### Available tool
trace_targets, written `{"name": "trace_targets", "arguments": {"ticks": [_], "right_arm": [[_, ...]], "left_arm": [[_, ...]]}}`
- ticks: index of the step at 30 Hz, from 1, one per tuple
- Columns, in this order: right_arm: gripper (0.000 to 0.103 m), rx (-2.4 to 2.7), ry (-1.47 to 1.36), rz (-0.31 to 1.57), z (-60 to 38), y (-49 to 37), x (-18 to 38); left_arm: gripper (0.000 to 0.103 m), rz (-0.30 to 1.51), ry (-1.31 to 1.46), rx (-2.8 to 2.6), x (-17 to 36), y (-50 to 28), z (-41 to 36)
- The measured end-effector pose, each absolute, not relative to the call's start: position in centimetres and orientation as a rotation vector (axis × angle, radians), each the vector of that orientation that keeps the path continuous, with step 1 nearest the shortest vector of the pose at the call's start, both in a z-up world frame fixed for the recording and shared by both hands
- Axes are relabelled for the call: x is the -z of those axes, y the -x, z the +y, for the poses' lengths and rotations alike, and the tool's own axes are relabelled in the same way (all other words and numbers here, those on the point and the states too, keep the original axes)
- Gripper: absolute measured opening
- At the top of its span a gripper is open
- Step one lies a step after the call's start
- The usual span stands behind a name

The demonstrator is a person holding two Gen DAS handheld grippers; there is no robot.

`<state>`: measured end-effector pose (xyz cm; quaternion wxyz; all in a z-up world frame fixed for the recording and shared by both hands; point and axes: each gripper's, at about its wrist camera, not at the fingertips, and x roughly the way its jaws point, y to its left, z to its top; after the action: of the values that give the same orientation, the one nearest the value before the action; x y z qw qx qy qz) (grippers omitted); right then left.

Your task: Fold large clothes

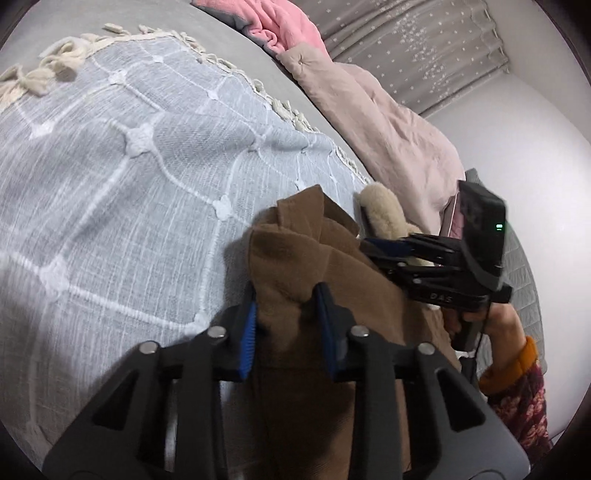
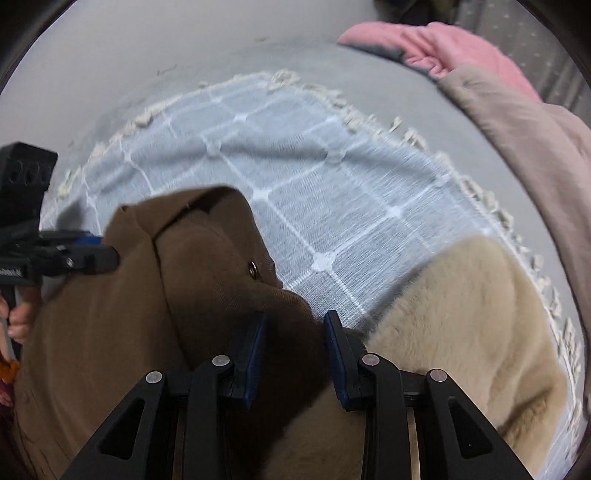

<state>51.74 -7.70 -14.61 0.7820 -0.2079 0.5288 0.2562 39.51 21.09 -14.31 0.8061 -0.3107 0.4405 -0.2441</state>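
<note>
A brown coat (image 1: 295, 266) with cream fur lining (image 1: 384, 210) lies bunched on a pale blue throw (image 1: 110, 166). My left gripper (image 1: 288, 306) points down at it, and its blue pads pinch a fold of the brown cloth. The right wrist view shows the coat (image 2: 110, 332) spread below, its fur lining (image 2: 461, 314) turned up at the right. My right gripper (image 2: 295, 325) has dark brown cloth clamped between its pads. The right gripper (image 1: 376, 254) sits just right of the left one, by the fur. The left gripper (image 2: 103, 249) bites the coat's left side.
The throw (image 2: 314, 177) has a white grid and cream tassels and covers a grey bed. A beige duvet (image 1: 388, 129) and a pink quilt (image 1: 280, 22) are piled along the far side. A starred curtain (image 1: 424, 48) hangs behind. A hand with an orange cuff (image 1: 517, 354) holds the right gripper.
</note>
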Motion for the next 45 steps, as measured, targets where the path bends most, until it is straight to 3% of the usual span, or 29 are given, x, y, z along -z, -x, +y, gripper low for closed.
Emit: {"name": "trace_targets", "arguments": {"ticks": [3, 7, 12, 17, 20, 23, 24, 25, 29, 36, 38, 39, 40, 45], "right_arm": [[0.028, -0.582, 0.41, 1.18, -8.3, -52.6, 14.7], [0.007, -0.569, 0.446, 1.186, -7.9, -51.9, 15.0], [0.003, -0.374, 0.515, 0.981, -6.3, -50.0, 13.0], [0.001, -0.124, 0.462, 0.864, -7.3, -51.2, 13.2], [0.007, -0.174, 0.294, 0.875, -9.6, -50.3, 11.6], [0.039, -0.224, 0.168, 0.895, -12.4, -47.1, 9.3], [0.056, -0.223, 0.135, 0.894, -13.7, -45.8, 8.5], [0.062, -0.217, 0.099, 0.877, -15.1, -44.3, 7.7], [0.066, -0.146, -0.023, 0.853, -21.4, -38.5, 6.7], [0.067, -0.047, -0.179, 0.99, -27.8, -33.7, 12.8], [0.063, -0.056, -0.159, 0.957, -27.2, -33.0, 13.5], [0.042, -0.072, -0.135, 0.929, -26.6, -32.8, 13.4], [0.01, -0.112, -0.129, 0.924, -26.0, -32.8, 13.2], [0.006, -0.112, -0.041, 0.823, -24.5, -32.8, 9.5]], "left_arm": [[0.021, 0.92, 0.655, 0.502, 13.7, -39.0, 20.8], [0.016, 0.865, 0.579, 0.462, 11.8, -38.2, 20.2], [0.013, 0.78, 0.546, 0.375, 9.5, -37.0, 20.9], [0.018, 0.902, 0.419, 0.276, 11.9, -38.3, 19.9], [0.024, 0.857, 0.4, 0.275, 9.7, -37.7, 20.6], [0.03, 0.861, 0.357, 0.306, 7.9, -36.9, 21.1], [0.03, 0.856, 0.352, 0.336, 7.2, -36.5, 21.2], [0.03, 0.856, 0.344, 0.37, 6.7, -36.1, 21.1], [0.03, 0.841, 0.279, 0.485, 5.8, -35.5, 19.8], [0.03, 0.854, 0.278, 0.541, 7.0, -35.8, 18.1], [0.03, 0.848, 0.283, 0.543, 7.2, -35.8, 17.9], [0.03, 0.846, 0.287, 0.551, 7.3, -35.7, 17.8], [0.03, 0.844, 0.291, 0.555, 7.3, -35.6, 17.8], [0.03, 0.8, 0.277, 0.563, 7.0, -35.1, 17.3]]}}
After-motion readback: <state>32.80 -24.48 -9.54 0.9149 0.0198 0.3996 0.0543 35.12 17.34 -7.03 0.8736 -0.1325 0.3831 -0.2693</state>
